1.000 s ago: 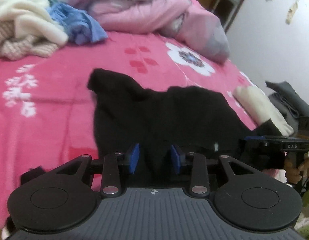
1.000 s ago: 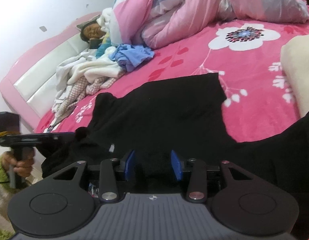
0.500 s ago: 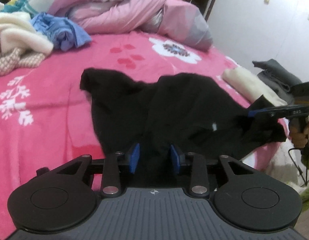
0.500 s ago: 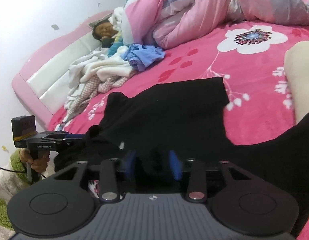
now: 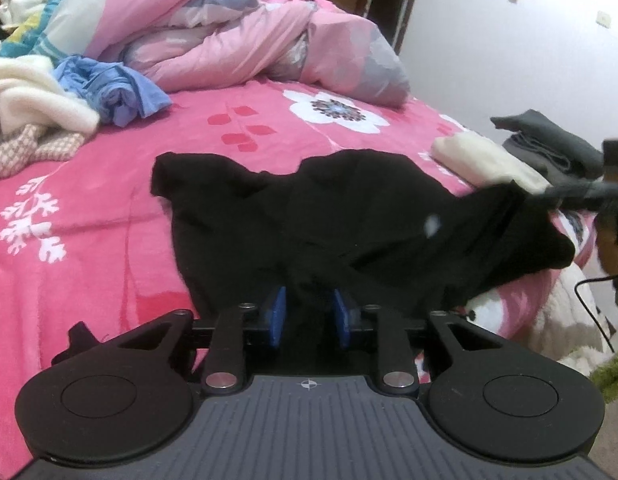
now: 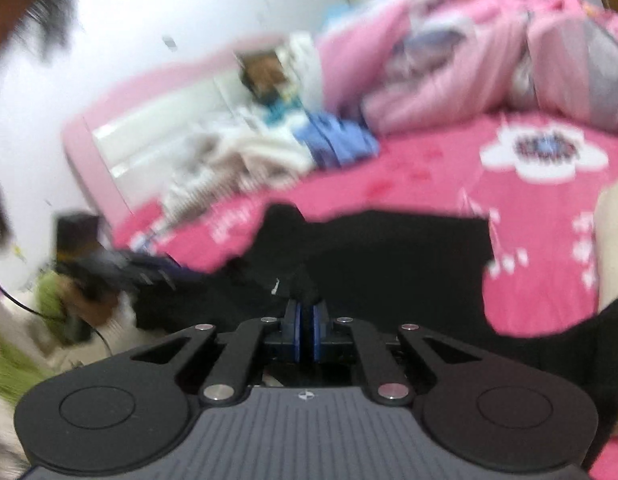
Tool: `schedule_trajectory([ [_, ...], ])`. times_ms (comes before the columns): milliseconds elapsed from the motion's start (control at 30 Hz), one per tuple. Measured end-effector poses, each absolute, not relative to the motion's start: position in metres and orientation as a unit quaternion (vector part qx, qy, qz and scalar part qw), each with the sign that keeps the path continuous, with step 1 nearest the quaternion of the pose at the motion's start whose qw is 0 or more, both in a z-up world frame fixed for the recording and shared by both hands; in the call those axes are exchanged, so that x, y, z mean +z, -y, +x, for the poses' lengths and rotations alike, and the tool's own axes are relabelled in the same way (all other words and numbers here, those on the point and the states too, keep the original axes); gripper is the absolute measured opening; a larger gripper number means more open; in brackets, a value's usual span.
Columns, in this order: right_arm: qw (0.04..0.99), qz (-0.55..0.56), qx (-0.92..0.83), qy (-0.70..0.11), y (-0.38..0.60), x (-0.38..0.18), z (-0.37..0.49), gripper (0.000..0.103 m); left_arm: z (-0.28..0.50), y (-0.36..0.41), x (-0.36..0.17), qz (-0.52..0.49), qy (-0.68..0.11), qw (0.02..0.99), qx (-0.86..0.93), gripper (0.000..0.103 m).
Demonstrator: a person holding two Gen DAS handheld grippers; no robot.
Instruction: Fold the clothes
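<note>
A black garment (image 5: 349, 208) lies crumpled across the pink flowered bedspread (image 5: 89, 184). My left gripper (image 5: 309, 304) has a bunch of the garment's near edge between its blue pads (image 5: 277, 312); the jaws are closing on it. In the left wrist view my right gripper (image 5: 525, 194) holds the garment's right end lifted off the bed. The right wrist view is blurred by motion. There my right gripper (image 6: 305, 312) has its pads almost together, still closing, pinching black garment (image 6: 389, 256) cloth. My left gripper (image 6: 169, 276) shows at the left edge of that view.
A pink quilt (image 5: 237, 40) is heaped at the back of the bed. Blue cloth (image 5: 117, 88) and a cream and knitted pile (image 5: 29, 92) lie back left. A folded cream item (image 5: 481, 156) and dark grey clothes (image 5: 549, 144) sit at right. A person (image 6: 265, 72) lies by the headboard.
My right gripper's jaws have come together on the black cloth and it has risen, lifting that end. The left gripper has rolled a little and stayed in place.
</note>
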State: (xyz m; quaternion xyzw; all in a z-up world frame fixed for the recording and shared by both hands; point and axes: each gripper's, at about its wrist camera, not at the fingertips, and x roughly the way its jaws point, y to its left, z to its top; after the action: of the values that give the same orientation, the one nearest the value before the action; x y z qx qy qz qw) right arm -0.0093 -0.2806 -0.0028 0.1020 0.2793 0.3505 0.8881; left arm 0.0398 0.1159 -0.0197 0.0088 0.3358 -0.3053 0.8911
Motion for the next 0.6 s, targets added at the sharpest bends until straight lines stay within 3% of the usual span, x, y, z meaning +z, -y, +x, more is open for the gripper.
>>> schedule_trajectory([
  [133,0.894,0.104,0.324,-0.292,0.293,-0.005,-0.019,0.006,0.042,-0.109,-0.022,0.027,-0.332,0.892,-0.304,0.037],
  [467,0.895,0.140,0.266,-0.329,0.302,-0.046,-0.010,0.007,0.038,-0.089,-0.029,0.067,-0.328,0.880,-0.336,0.037],
  [600,0.891,0.142,0.242,-0.357,0.306,-0.056,-0.007,0.017,0.039,-0.085,-0.034,0.078,-0.331,0.878,-0.336,0.037],
])
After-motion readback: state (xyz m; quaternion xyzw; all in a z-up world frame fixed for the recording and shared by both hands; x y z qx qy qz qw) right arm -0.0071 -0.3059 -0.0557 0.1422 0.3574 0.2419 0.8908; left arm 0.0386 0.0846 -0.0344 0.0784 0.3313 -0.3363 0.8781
